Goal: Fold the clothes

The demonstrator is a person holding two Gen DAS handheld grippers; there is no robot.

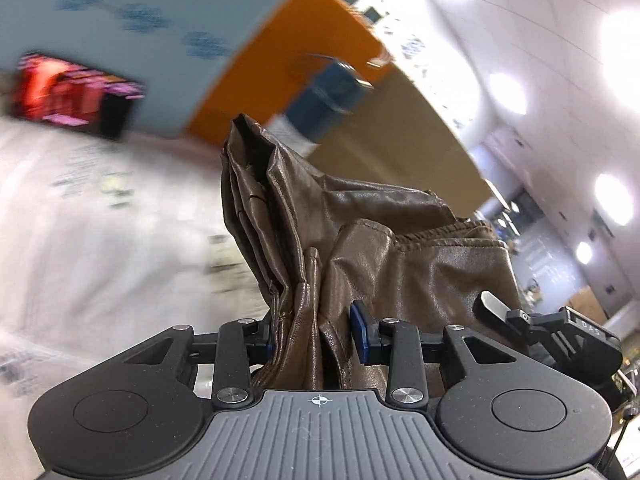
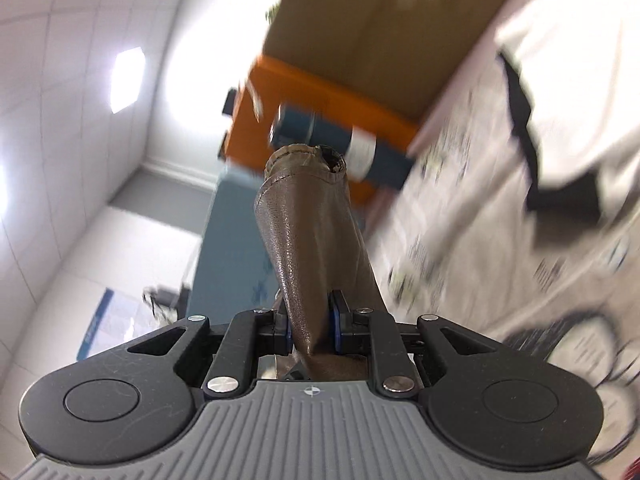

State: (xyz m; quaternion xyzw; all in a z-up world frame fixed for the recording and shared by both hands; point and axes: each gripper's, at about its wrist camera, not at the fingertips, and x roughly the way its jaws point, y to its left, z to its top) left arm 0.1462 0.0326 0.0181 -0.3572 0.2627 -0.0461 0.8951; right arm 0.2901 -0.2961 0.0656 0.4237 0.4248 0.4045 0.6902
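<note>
Brown leather-like garment (image 1: pixel 360 248), glossy, deeply creased

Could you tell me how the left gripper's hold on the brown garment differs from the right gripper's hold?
The left gripper clamps a thick, many-folded bunch of the brown leather-like garment; the right gripper pinches one narrow, smooth tube of it, like a sleeve. The left's jaws stand wider apart, the right's closer. Both are shut on it.

A bunched brown leather garment (image 1: pixel 360 240) fills the left gripper (image 1: pixel 316 334) and rises ahead of it, blocking the way straight forward. To the garment's left lies open, blurred pale surface (image 1: pixel 100 220). Beyond the garment stand an orange block (image 1: pixel 288 48) and a blue cylinder (image 1: pixel 324 96). In the right wrist view, a white and black cloth (image 2: pixel 560 92) lies right of the garment.
</note>
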